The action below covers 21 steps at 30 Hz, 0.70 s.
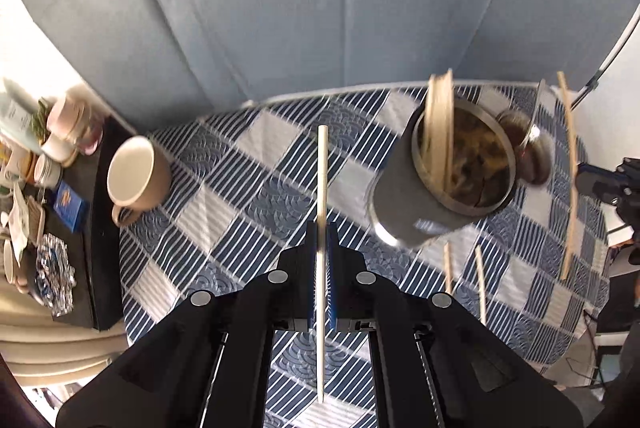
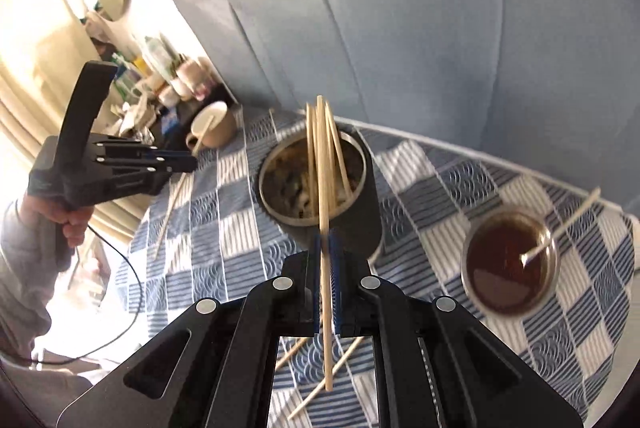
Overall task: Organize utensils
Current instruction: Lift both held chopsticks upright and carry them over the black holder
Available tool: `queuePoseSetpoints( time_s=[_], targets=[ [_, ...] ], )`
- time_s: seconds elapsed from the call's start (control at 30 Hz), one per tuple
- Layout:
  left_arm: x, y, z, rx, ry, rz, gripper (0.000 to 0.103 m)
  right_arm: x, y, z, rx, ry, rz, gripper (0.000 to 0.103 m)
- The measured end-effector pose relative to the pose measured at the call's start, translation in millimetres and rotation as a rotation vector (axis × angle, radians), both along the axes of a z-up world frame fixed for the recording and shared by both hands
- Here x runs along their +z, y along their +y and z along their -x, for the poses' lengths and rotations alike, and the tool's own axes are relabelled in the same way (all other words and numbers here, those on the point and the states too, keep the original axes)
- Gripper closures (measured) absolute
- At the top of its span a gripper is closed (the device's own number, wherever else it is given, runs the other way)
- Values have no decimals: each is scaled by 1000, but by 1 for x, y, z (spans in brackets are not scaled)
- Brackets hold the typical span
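Observation:
My left gripper (image 1: 321, 230) is shut on a pale chopstick (image 1: 322, 167) that stands upright between its blue pads above the checked cloth. The right gripper (image 2: 327, 240) is shut on a wooden chopstick (image 2: 328, 328), held just in front of a grey metal holder (image 2: 360, 211) with several chopsticks in it. In the left wrist view that holder (image 1: 404, 199) lies to the right of the left gripper, with the right gripper (image 1: 586, 177) and its chopstick (image 1: 571, 163) beyond it. The left gripper (image 2: 188, 163) also shows at the left of the right wrist view.
A beige mug (image 1: 136, 175) stands at the left on the blue checked cloth (image 1: 248, 187). A small metal cup (image 2: 508, 260) holds a spoon. Loose chopsticks (image 2: 320, 384) lie on the cloth near the front. A cluttered side shelf (image 1: 40, 167) is at far left. A hand (image 2: 72, 224) holds the left gripper.

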State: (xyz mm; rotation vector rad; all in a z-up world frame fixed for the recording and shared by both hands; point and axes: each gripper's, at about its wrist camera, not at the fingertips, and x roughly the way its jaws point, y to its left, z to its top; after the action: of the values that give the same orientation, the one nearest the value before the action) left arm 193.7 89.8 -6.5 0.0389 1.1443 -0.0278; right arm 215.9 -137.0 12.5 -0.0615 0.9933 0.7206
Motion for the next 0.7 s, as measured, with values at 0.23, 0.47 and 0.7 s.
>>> queuePoseSetpoints(
  time_s=[0.23,0.47,0.7],
  targets=[
    [26,-22,-19,-56,-59,13,98,26,4,-19,19,-74,-85,99],
    [52,-35,-38,-114,-171,155,98,31,6,-37,-28,-106,-140,99],
    [71,-46,-54,-145,-284,175,98,38,16,-50,9,-126,-161,99]
  ],
)
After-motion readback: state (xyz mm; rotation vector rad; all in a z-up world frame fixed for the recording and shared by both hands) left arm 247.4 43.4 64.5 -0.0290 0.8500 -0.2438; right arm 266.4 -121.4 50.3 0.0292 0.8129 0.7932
